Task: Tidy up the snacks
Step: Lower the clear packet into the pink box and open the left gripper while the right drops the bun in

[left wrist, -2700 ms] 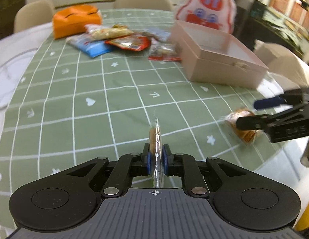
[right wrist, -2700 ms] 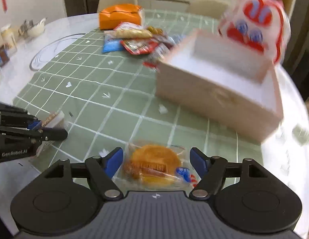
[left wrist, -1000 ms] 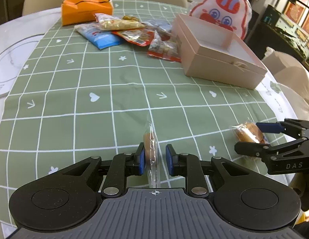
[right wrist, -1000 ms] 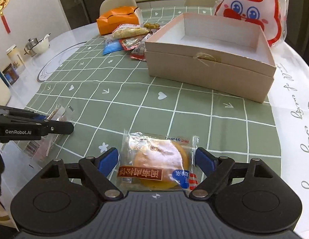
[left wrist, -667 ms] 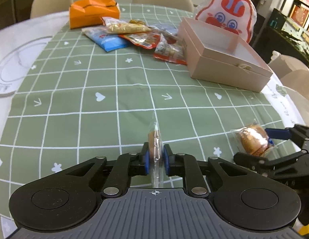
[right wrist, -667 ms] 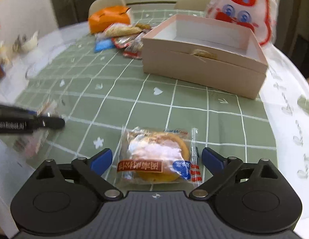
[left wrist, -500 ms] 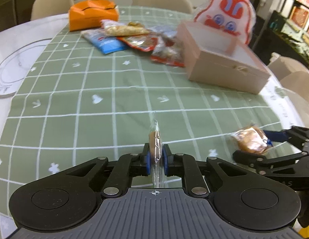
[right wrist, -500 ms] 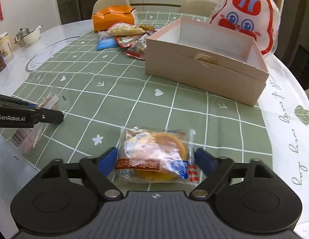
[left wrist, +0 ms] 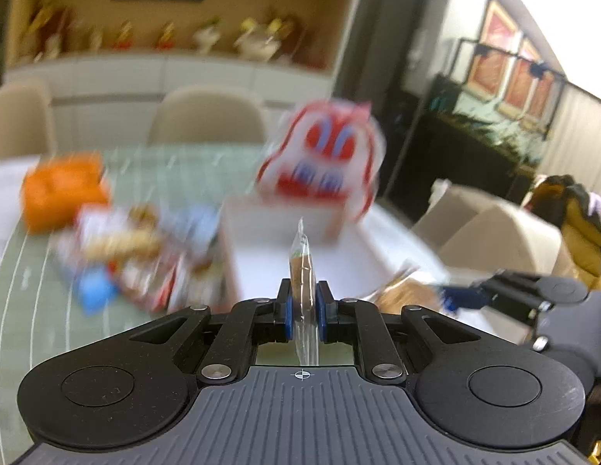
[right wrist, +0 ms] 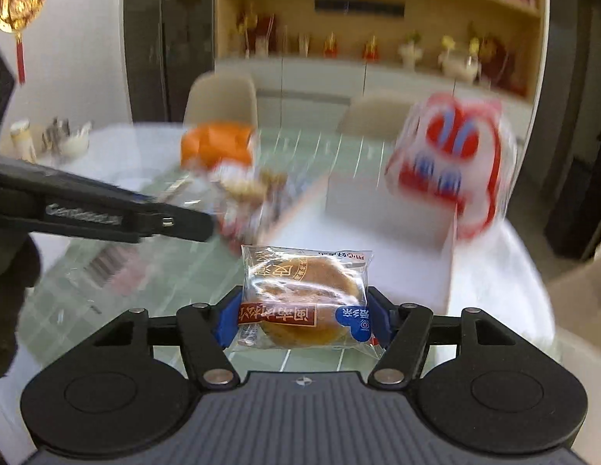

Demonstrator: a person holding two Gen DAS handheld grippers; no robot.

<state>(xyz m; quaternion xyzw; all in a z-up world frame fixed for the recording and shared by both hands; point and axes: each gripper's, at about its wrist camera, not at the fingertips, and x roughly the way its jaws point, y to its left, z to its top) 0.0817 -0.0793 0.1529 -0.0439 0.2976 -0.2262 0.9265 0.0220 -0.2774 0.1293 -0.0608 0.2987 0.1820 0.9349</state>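
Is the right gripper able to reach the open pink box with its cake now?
Probably yes. The right gripper, shut on the wrapped cake, is off the table, and nothing stands between it and the pink box just ahead.

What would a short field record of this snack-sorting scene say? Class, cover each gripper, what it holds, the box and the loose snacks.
left gripper: shut edge-on on a thin clear-wrapped snack
right gripper: fingers have just been closing, now pressing both sides of a wrapped round cake
box: pale pink, open, beyond both grippers, blurred
loose snacks: heap left of the box on the green checked cloth
rabbit bag: behind the box
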